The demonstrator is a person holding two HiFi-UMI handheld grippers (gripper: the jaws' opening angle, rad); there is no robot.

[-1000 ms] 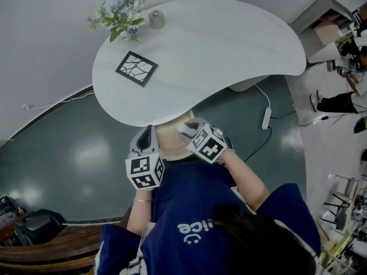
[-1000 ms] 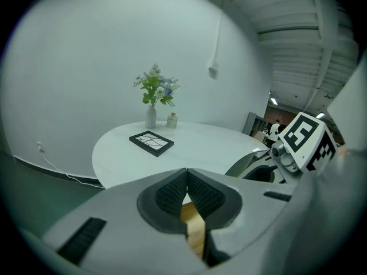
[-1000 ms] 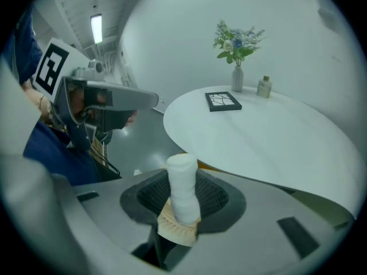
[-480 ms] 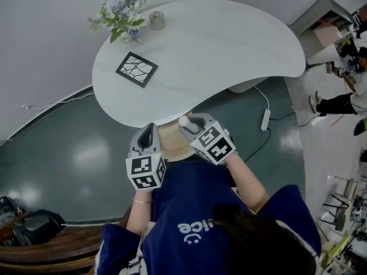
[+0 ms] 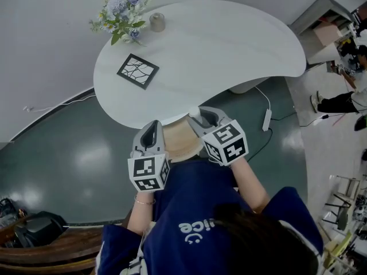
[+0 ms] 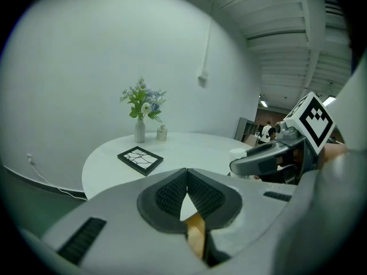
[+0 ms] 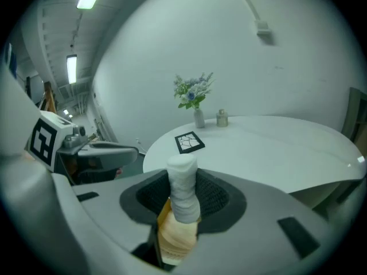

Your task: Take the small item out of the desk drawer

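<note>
Hands nearest the camera each carry a grey two-jaw tool with a marker cube. The left tool (image 5: 150,132) has its pads pressed together on nothing, and its tip hangs at the front of the pale wooden drawer (image 5: 182,145), which stands pulled out from under the surface. The right tool (image 5: 199,115) pinches a small white cylinder (image 7: 182,182), wrapped like a roll of cloth. It stands upright between the pads with its top poking above them.

A second ago the right tool sat lower, over the open drawer. It has since climbed and rolled, so the roll is now clear of the drawer and about level with the near rim of the white kidney-shaped surface (image 5: 229,44). The left tool has drifted up only slightly. I judge the taking-out itself done. What remains is setting the roll down, likely on the surface, and perhaps pushing the drawer shut.

Farther on the surface lies a black-framed square tile (image 5: 137,70) with a cracked pattern. Beyond it, by the wall, stand a small vase of blue and white flowers (image 5: 122,13) and a little grey jar (image 5: 156,20) just beside it.
</note>
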